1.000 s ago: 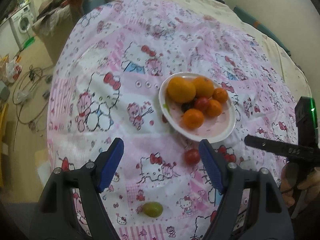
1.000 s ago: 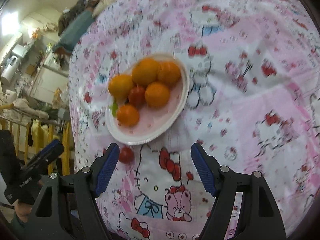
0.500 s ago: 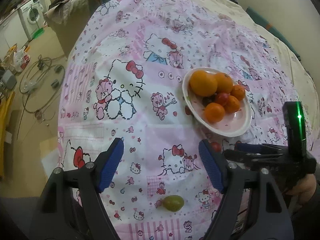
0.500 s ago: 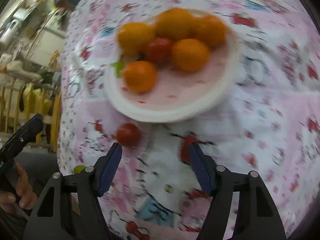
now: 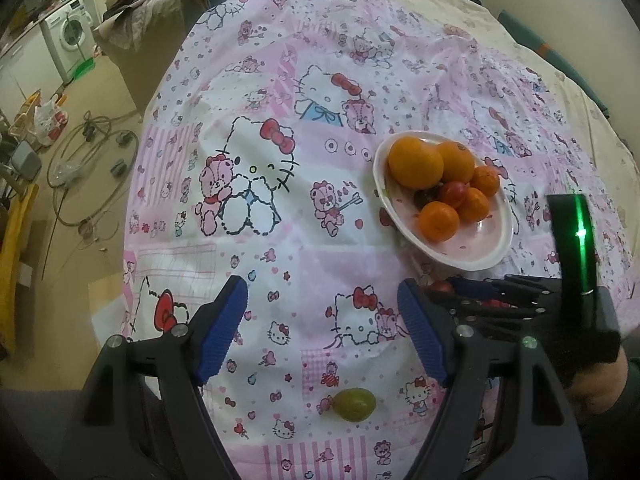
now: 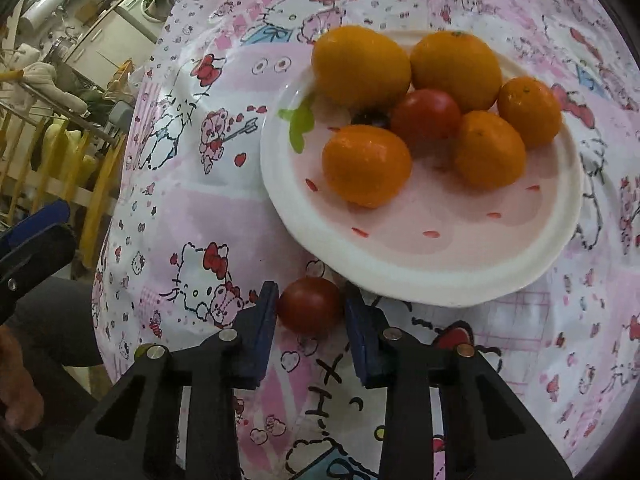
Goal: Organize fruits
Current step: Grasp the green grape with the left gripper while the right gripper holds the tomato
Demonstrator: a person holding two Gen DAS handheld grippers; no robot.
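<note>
A white plate point(image 6: 460, 280) point(image 5: 476, 262) on the pink Hello Kitty cloth holds several oranges point(image 6: 366, 164) and a red tomato point(image 6: 426, 118). A second red tomato point(image 6: 310, 306) lies on the cloth just in front of the plate. My right gripper point(image 6: 310, 318) has its blue pads on both sides of this tomato, closed in on it. In the left wrist view the right gripper point(image 5: 472, 292) shows below the plate with the tomato point(image 5: 440, 286) partly hidden. My left gripper point(image 5: 320, 320) is open and empty above the cloth. A green grape point(image 5: 354, 404) lies near it.
The cloth-covered bed drops off at the left to a floor with cables point(image 5: 88, 160) and a washing machine point(image 5: 68, 36). A yellow rack point(image 6: 52, 160) stands beyond the bed edge. A dark berry point(image 6: 372, 118) sits among the oranges.
My right gripper moved down and forward to the loose tomato and narrowed its jaws around it. My left gripper drifted left, so the plate sits further right in its view.
</note>
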